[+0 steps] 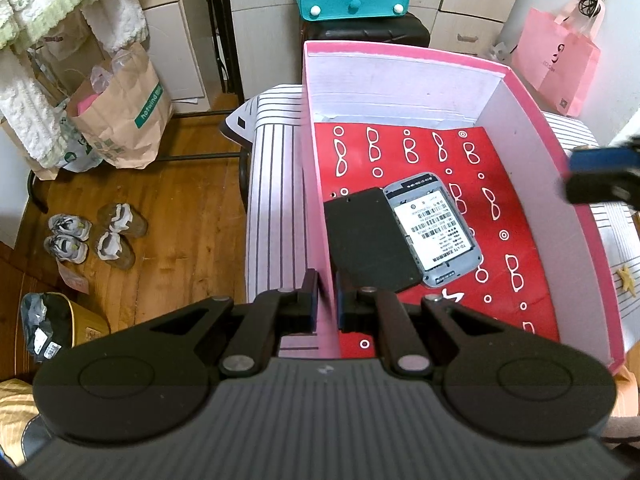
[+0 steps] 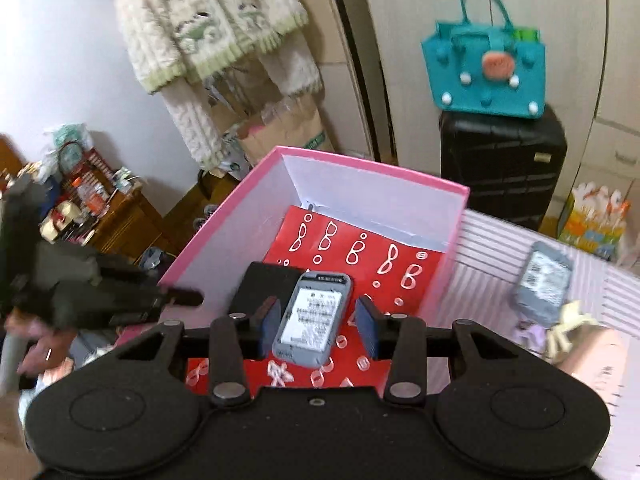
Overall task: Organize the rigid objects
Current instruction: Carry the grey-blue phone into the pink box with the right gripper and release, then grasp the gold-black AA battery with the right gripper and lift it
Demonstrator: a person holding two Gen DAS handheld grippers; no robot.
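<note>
From the left wrist, the left gripper [image 1: 328,300] pinches the pink box [image 1: 532,96] wall; the grey device [image 1: 434,228] lies inside beside a black cover [image 1: 368,240]. A slip would tip it.

From the right wrist, the right gripper [image 2: 318,322] hangs wide-jawed, probably just above the device, and could knock it; another device [image 2: 542,284] waits outside.
</note>
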